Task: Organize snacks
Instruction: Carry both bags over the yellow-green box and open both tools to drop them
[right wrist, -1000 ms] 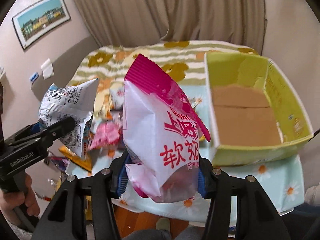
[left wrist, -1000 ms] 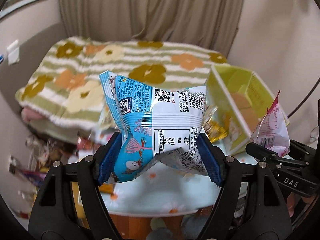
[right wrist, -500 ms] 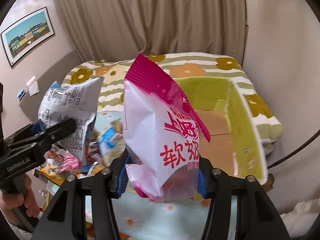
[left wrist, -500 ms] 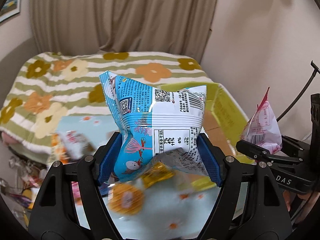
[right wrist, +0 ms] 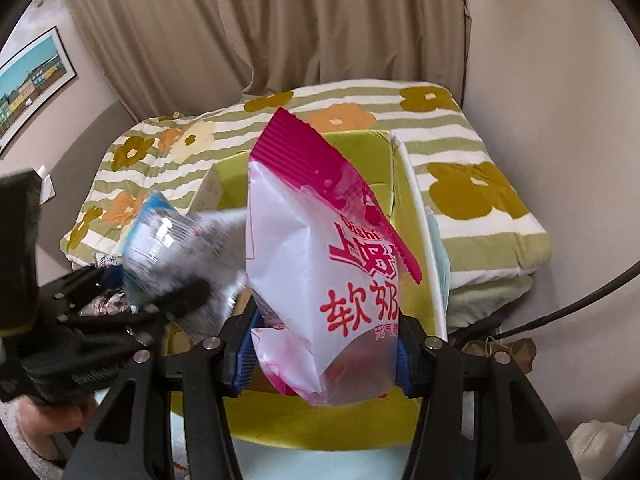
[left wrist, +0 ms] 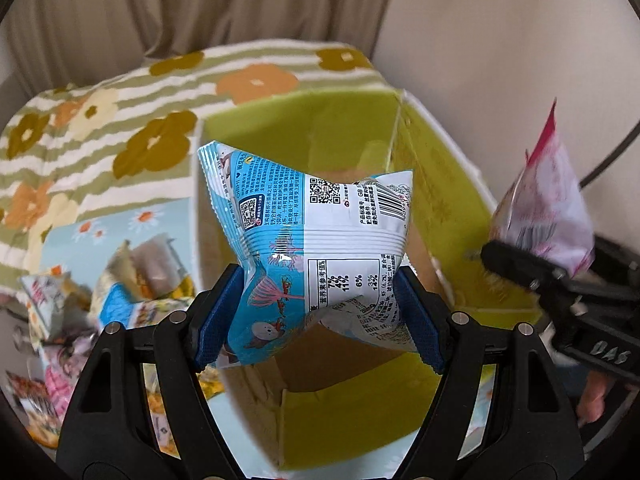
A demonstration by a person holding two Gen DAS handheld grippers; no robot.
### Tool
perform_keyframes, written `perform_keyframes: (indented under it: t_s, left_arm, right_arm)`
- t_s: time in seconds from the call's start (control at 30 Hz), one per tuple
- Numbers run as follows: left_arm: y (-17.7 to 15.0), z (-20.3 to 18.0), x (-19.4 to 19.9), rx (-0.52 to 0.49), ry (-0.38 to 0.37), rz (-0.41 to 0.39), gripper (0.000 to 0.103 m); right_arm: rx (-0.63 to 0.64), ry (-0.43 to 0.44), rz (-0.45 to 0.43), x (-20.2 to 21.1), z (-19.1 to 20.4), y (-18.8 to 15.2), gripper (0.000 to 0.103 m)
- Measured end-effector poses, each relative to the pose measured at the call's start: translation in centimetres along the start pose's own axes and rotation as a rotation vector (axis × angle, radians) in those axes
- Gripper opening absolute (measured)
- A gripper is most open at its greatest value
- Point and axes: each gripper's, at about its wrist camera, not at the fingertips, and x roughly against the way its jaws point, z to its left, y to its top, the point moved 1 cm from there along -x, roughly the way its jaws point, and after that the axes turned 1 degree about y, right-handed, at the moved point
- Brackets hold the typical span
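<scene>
Across the top of both my views I see a striped flowered blanket (left wrist: 132,128) below beige curtains (right wrist: 280,28). In front of it, filling the centre, stands an open yellow-green box (left wrist: 352,128) with a bare cardboard floor, on a pale blue flowered cloth (left wrist: 96,236). In my left view, a heap of loose snacks (left wrist: 120,292) lies at lower left beside the box. My left gripper (left wrist: 320,316) pinches a blue bag (left wrist: 308,240) at its lower corners, barcode side towards me, over the box's opening. My right gripper (right wrist: 324,352) is clamped on a pink-and-white bag (right wrist: 324,264), upright, in front of the box; in the left view that bag sits blurred at the right edge.
</scene>
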Motion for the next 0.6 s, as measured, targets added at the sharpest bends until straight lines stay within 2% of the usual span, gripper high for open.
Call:
perform_keyframes:
  t_s: [0.1,0.2,0.27,0.37,0.6]
  left_arm:
    - [0.3,-0.9,-1.8,-0.058,0.007,0.031,0.074]
    - [0.6,-1.4,-2.8,-0.102,-0.011,0.055,0.083]
    - [0.6,-1.4,-3.4,-0.126,-0.003,0.074,0.099]
    - [0.5,-1.1,-3.9,-0.142,0.028,0.097,0.101]
    - [0.0,1.0,-1.6,-0.127,-0.01,0.064,0.101]
  right_arm:
    - [-0.014,-0.006,0.018,-1.0,-0.6,0.4,0.05]
    - [-0.04,-0.008,0.029,-1.8,-1.0,0.9,0.05]
    - [-0.047,-0.011,0.039,-2.1,-1.1,1.3,0.05]
    - [-0.048,-0.015,0.052,-2.7,-1.2,1.7,0.05]
    - [-0.041,0.014,0.091,-3.7,-0.6,1.2,0.05]
